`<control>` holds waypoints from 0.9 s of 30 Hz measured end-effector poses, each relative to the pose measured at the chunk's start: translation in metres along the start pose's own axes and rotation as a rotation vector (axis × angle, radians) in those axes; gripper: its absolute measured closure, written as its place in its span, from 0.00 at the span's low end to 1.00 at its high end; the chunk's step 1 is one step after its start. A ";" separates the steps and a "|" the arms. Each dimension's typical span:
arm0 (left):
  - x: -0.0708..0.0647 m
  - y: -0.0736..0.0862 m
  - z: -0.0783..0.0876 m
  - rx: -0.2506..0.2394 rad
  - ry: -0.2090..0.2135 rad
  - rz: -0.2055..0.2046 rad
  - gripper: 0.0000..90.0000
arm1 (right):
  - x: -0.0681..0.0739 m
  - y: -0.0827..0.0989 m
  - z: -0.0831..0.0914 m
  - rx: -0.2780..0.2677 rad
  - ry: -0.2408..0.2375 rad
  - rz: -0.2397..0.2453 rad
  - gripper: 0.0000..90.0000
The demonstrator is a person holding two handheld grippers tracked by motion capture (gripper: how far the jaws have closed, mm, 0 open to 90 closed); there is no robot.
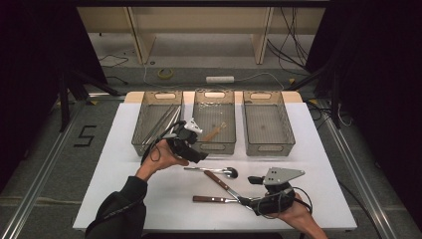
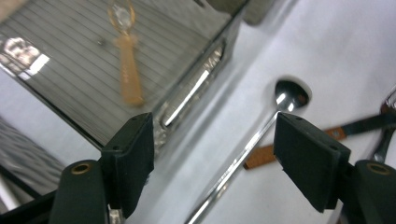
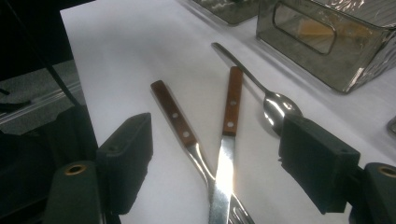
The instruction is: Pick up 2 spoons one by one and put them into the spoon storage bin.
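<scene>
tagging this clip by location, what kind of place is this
Probably a lab or recording studio set up for cutlery sorting, not a kitchen. A white table stands between dark curtains, three wire baskets sit in a row, loose cables trail on the floor, and a taped number marks the floor.

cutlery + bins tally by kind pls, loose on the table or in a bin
Mesh bins: 3 (left, middle, right)
Wood-handled cutlery on the table: 2 ()
All-metal spoon on the table: 1
Small wood-handled piece in the middle bin: 1
Long metal pieces in the left bin: too blurred to count
Total counted: 7
</scene>
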State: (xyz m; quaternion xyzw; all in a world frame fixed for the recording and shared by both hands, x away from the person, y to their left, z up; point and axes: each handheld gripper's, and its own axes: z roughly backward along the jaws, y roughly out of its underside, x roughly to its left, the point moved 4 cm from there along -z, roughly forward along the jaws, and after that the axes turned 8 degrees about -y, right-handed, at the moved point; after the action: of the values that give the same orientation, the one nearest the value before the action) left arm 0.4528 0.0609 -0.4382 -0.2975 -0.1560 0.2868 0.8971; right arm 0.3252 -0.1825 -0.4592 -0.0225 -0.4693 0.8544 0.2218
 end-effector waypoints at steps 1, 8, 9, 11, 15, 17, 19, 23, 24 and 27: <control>-0.002 0.001 -0.001 0.008 0.008 -0.008 0.32 | 0.000 0.000 0.000 0.001 0.000 0.000 0.30; -0.013 0.008 -0.011 0.081 0.043 -0.101 0.33 | 0.000 0.000 0.000 -0.001 -0.001 0.000 0.30; -0.015 0.009 -0.013 0.091 0.046 -0.116 0.34 | 0.000 0.000 0.000 -0.001 -0.001 0.000 0.30; -0.018 0.011 -0.018 0.111 0.049 -0.136 0.35 | 0.000 0.000 0.000 0.001 -0.001 0.000 0.30; -0.019 0.015 -0.027 0.155 0.066 -0.166 0.39 | 0.000 0.000 0.000 0.001 -0.002 0.000 0.30; -0.020 0.017 -0.031 0.170 0.076 -0.169 0.41 | 0.000 0.001 0.000 0.003 -0.002 -0.001 0.30; -0.021 0.020 -0.035 0.189 0.080 -0.184 0.44 | 0.000 0.000 0.000 0.001 -0.003 -0.003 0.30; -0.021 0.023 -0.041 0.217 0.085 -0.195 0.49 | -0.001 0.001 0.000 0.004 -0.004 -0.004 0.30; -0.021 0.024 -0.042 0.223 0.085 -0.199 0.50 | -0.001 0.001 0.000 0.004 -0.004 -0.003 0.30; -0.020 0.025 -0.045 0.238 0.085 -0.220 0.55 | -0.001 0.001 -0.001 0.010 -0.004 0.000 0.30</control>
State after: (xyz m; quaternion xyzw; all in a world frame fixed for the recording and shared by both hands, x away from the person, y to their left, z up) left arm 0.4470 0.0455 -0.4912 -0.1822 -0.1142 0.1905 0.9578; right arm 0.3257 -0.1825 -0.4605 -0.0199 -0.4656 0.8568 0.2208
